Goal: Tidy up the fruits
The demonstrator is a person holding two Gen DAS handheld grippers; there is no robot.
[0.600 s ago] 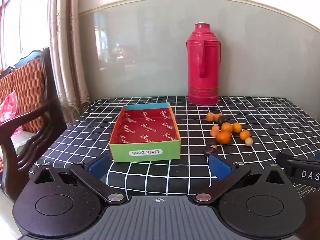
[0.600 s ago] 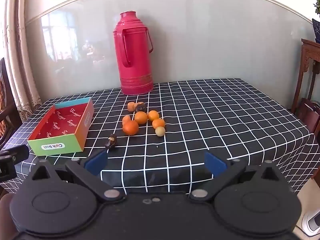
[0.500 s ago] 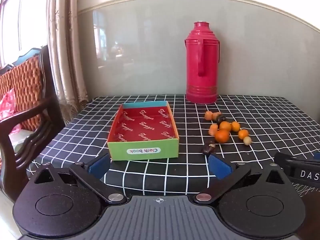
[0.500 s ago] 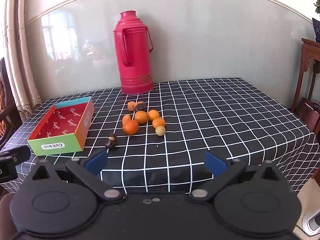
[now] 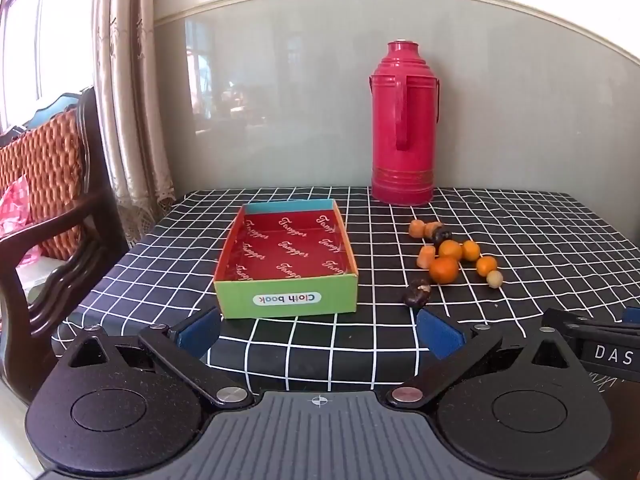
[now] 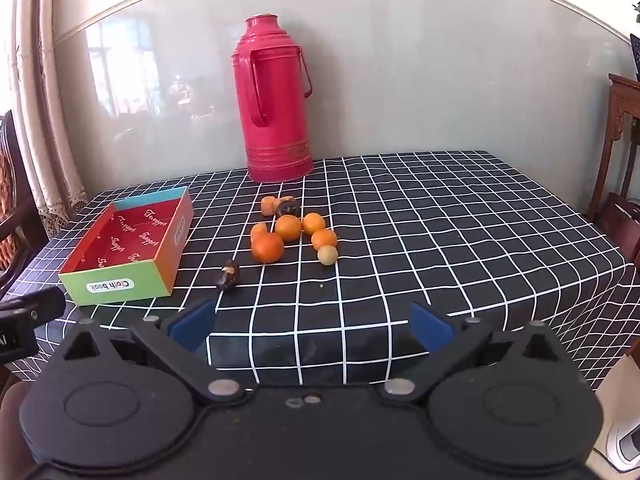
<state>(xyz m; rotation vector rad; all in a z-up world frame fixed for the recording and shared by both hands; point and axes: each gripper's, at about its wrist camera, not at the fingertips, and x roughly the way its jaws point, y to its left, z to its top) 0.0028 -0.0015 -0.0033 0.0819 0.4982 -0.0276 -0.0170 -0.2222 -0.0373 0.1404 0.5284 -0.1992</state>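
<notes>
Several small orange fruits lie in a cluster on the black checked tablecloth, with a pale round one at the cluster's right and a dark fruit nearer the front. An open box with red lining and a green front wall stands left of them; nothing lies in it. My left gripper is open and empty at the table's front edge, before the box. My right gripper is open and empty at the front edge, before the fruits.
A tall red thermos flask stands at the back against the wall. A wooden chair with an orange cushion stands left of the table. Dark wooden furniture stands at the right.
The left gripper has drifted slightly, so the box and fruits sit a little further left and higher in its view. The right gripper has hardly moved. Both stay open.
</notes>
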